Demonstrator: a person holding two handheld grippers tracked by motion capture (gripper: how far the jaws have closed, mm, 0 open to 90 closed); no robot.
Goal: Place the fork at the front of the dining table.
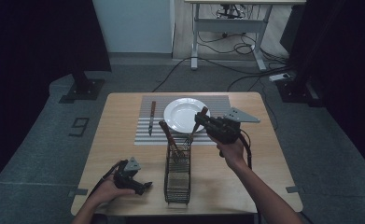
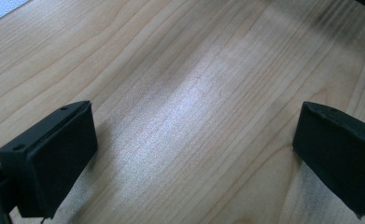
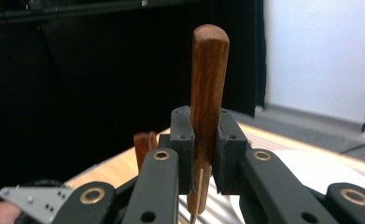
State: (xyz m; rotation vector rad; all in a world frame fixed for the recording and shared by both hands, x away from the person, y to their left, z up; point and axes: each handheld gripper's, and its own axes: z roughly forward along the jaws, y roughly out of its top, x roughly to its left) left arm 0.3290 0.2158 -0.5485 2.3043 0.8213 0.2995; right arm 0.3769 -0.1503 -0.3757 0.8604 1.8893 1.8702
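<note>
The right hand-held gripper is clamping its jaws tight around a wooden-handled utensil, gripping it partway down the handle so that the rounded wooden end is standing up above the jaws while a thin metal part is showing below them; in the high view this right hand-held gripper is hovering between the white plate and the wire basket, with the utensil hanging at a slant over the basket's far end, its lower tip reaching down at the basket's rim. Another wooden handle is leaning out of the basket just beside it. The left hand-held gripper is resting low near the front left edge of the surface, well apart from the basket's contents, and its own view is showing its fingers spread wide with nothing but bare wood grain between them. A knife is lying on the striped placemat to the left of the plate. The surface is a light wooden table standing on grey carpet, with dark curtains on both sides, a pale wall behind, and a desk frame with loose cables on the floor beyond
</note>
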